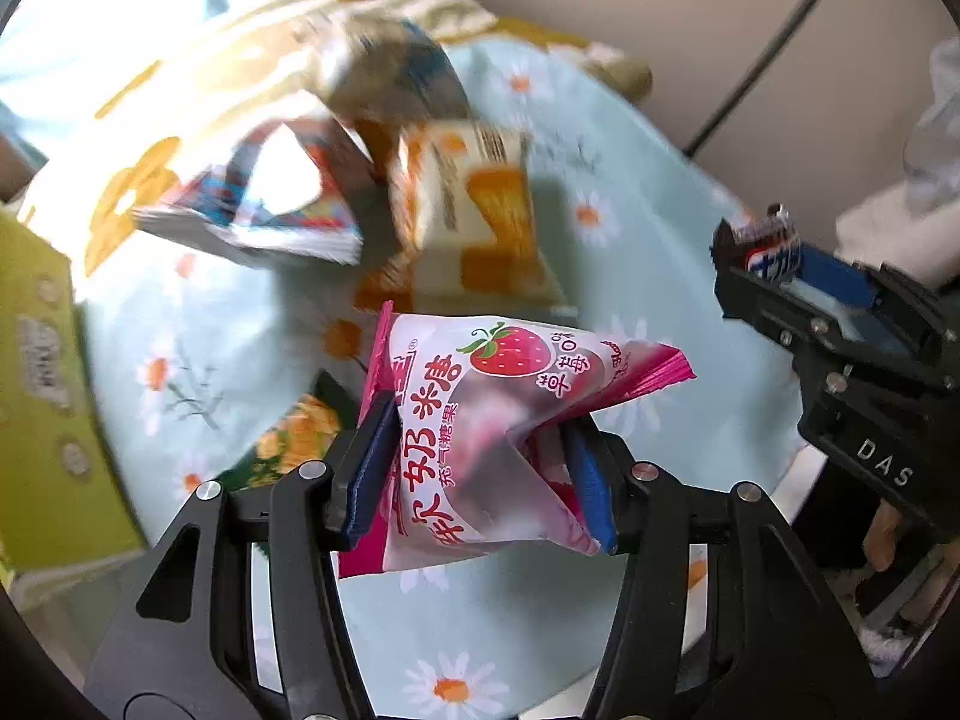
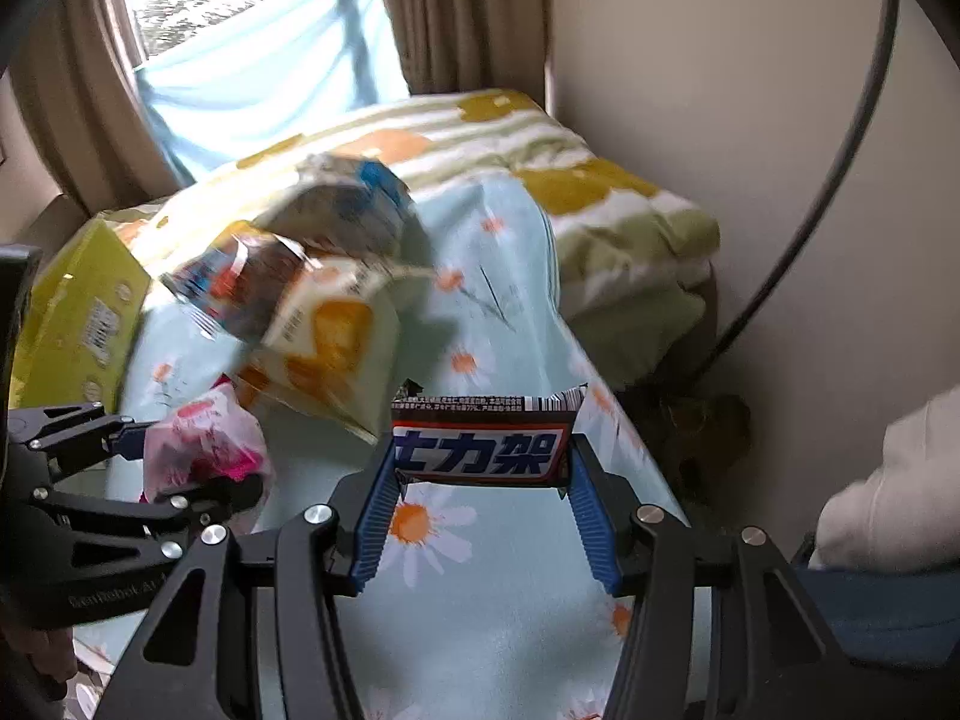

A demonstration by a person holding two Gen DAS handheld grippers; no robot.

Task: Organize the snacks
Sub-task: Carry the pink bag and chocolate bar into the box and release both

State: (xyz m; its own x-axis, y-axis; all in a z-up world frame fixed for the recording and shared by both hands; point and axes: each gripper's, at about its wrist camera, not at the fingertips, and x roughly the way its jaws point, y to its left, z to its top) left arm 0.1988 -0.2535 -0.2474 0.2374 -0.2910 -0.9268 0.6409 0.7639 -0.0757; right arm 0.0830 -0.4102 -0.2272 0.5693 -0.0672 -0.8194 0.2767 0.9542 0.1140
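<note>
My left gripper (image 1: 480, 420) is shut on a pink strawberry candy bag (image 1: 480, 414) and holds it above the daisy-print cloth (image 1: 630, 138). It also shows in the right wrist view (image 2: 180, 462), with the pink bag (image 2: 204, 444) in it. My right gripper (image 2: 483, 456) is shut on a dark chocolate bar (image 2: 483, 447) held crosswise between the blue pads. In the left wrist view the right gripper (image 1: 762, 258) is at the right with the bar's end (image 1: 771, 246) showing. Blurred snack packs (image 1: 462, 204) lie in a pile beyond both grippers.
A yellow-green box (image 2: 84, 318) stands at the left. A blue and red pack (image 1: 270, 198) lies next to the orange and white pack. A folded green and yellow blanket (image 2: 612, 204) lies behind the cloth. A wall and a black cable (image 2: 840, 138) are at the right.
</note>
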